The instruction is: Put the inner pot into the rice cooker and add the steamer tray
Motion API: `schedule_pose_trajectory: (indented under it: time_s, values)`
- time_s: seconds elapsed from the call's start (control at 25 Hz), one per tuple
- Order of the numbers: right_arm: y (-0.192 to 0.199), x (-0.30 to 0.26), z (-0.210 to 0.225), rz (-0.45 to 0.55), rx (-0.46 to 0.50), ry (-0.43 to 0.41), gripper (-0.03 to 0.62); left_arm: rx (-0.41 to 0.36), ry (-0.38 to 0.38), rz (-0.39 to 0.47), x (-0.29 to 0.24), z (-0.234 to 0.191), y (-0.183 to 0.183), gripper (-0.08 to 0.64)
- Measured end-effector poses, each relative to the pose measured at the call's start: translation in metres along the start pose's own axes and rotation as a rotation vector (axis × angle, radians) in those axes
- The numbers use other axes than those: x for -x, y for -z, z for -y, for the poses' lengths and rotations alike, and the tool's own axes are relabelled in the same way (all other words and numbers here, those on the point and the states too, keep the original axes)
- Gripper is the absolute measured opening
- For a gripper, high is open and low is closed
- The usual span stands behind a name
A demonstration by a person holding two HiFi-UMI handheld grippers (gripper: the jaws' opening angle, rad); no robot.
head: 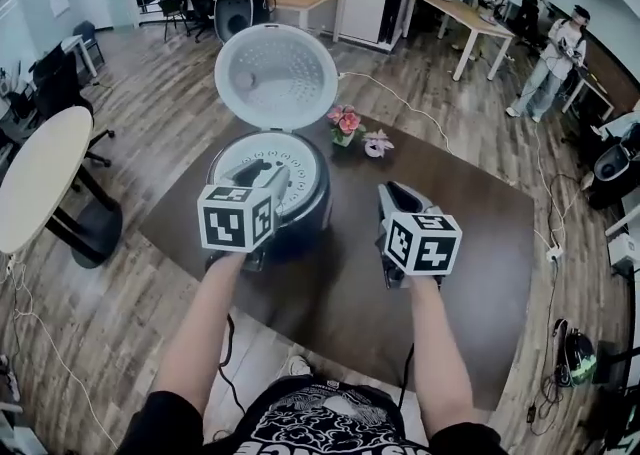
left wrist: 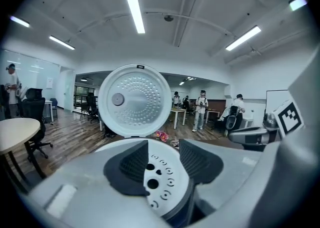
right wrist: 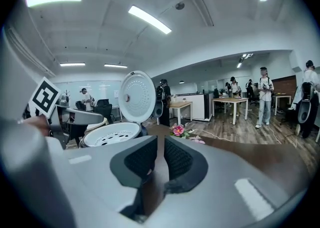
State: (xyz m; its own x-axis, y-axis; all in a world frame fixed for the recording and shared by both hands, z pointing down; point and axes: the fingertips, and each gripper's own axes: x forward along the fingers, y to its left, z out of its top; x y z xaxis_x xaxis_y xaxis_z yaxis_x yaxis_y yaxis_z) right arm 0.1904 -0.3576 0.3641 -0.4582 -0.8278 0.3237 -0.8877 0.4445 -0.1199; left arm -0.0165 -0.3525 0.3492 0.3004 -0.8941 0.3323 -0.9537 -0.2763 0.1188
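The rice cooker (head: 312, 215) stands on the dark table (head: 470, 233) with its lid (head: 276, 78) raised upright. A white perforated steamer tray (head: 290, 155) sits in its mouth and hides whatever lies under it. My left gripper (head: 264, 175) hovers over the tray's near edge, open, with nothing between its jaws; the tray (left wrist: 160, 182) shows through the gap of the left gripper (left wrist: 163, 147). To the cooker's right, my right gripper (head: 396, 193) hangs over bare table. In its own view the right gripper (right wrist: 161, 142) has its jaws almost together and empty, with the tray (right wrist: 110, 133) at the left.
A small pot of pink flowers (head: 344, 124) and a little pink-and-white object (head: 377, 145) stand on the table behind the cooker. A round white table (head: 35, 178) and office chairs are at the left. Several people stand by desks at the far right.
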Motion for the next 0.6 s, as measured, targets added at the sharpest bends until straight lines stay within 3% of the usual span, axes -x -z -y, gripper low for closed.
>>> schedule_pose_trajectory:
  time_s: [0.6]
  values:
    - [0.009, 0.131, 0.117, 0.084, -0.059, 0.222, 0.000, -0.094, 0.288, -0.018, -0.044, 0.183, 0.004, 0.106]
